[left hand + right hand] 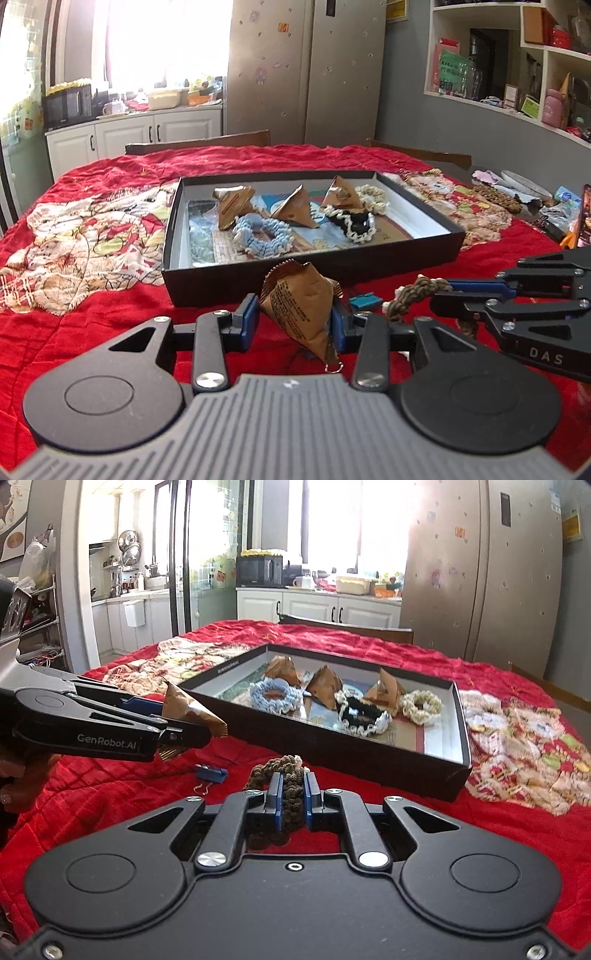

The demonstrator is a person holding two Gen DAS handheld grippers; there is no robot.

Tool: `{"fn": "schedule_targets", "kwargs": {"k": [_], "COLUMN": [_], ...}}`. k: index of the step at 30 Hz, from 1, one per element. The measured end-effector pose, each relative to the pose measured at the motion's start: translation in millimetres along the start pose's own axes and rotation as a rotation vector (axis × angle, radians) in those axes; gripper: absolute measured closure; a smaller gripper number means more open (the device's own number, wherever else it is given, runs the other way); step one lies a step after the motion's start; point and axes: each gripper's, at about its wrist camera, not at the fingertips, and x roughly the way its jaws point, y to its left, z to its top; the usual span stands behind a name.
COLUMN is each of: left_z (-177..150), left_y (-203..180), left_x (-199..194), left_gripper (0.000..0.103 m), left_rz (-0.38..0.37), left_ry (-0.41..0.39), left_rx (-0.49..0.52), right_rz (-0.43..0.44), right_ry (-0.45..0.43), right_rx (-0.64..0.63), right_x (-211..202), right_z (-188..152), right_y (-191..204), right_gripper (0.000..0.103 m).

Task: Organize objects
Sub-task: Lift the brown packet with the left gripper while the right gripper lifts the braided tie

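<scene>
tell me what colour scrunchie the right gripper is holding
Dark olive-brown scrunchie; clearest in the right wrist view.

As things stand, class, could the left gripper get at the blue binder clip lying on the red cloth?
Probably not yet. The left gripper is shut on a brown packet, so its fingers are occupied. The blue binder clip lies uncovered beside it; freeing the grip first would leave the way open.

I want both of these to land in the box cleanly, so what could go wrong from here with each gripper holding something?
The left gripper pinches the brown pyramid packet by its soft sides, so it might slip or crumple. The right gripper holds the brown scrunchie low, just before the black box wall, so it may snag there. The blue binder clip on the red cloth could get knocked.
</scene>
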Motion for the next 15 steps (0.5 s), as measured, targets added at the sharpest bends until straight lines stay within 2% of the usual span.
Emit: {"fn": "schedule_targets", "kwargs": {"k": [15], "left_z": [18.8], "left_y": [-7.0], "left_x": [-20.9], "left_gripper": [0.06], "left_rz": [-0.031], "left_ry": [-0.068], "left_rx": [0.02], "right_rz": [-0.033], "right_ry": [-0.099], "right_rx": [-0.021], "right_x": [-28.2], "right_z": [26.8], "right_y": [-2.2], "right_gripper": [0.093]}}
